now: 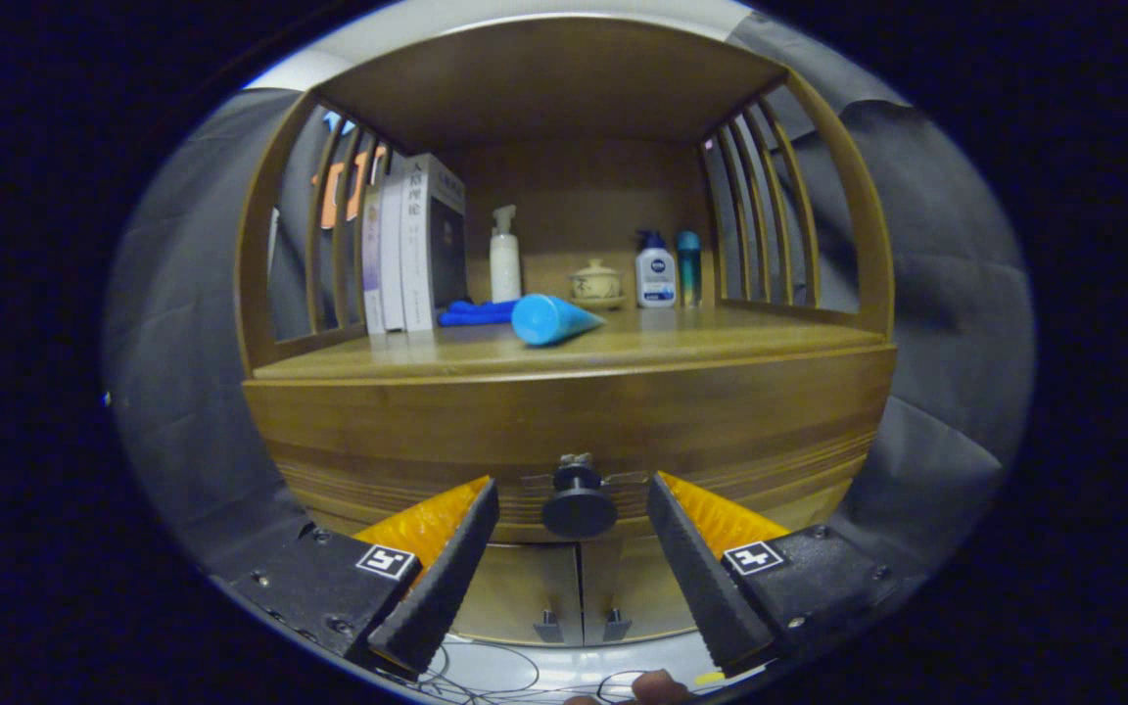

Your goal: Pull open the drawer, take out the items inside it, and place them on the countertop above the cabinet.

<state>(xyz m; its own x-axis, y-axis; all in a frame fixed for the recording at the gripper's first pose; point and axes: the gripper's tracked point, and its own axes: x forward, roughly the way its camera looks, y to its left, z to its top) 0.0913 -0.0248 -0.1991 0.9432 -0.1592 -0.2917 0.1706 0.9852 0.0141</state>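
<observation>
Grey cloth hangs behind a wooden cabinet (564,411) with slatted sides and an open shelf above a wide drawer (721,431). On the countertop (721,343) stand books (417,245), a white pump bottle (504,257), a small lidded jar (595,282), a lotion bottle (655,272) and a slim teal bottle (688,264); nearer the front edge a blue tube (552,319) lies on its side, touching a folded blue cloth (476,312) behind it.

Drawer front sits flush with the cabinet, shut. Its dark round knob (579,501) stands out on a short stem, between the fingers of the gripper (574,499), which are spread wide, well clear of it on both sides and pinching nothing. Below it are two small doors (579,587).

What is inside the drawer cannot be seen. Tube and cloth may be drawer items laid out with the drawer closed again, or may simply belong to the shelf; the scene fits both.

Judging by its look, the knob is hard, smooth and small, so it could slip from a loose pinch; the stem behind the round head is the safer place to grip, since the head would catch against the fingers. A wide wooden drawer is stiff and probably somewhat heavy, and it may bind if pulled at an angle.
</observation>
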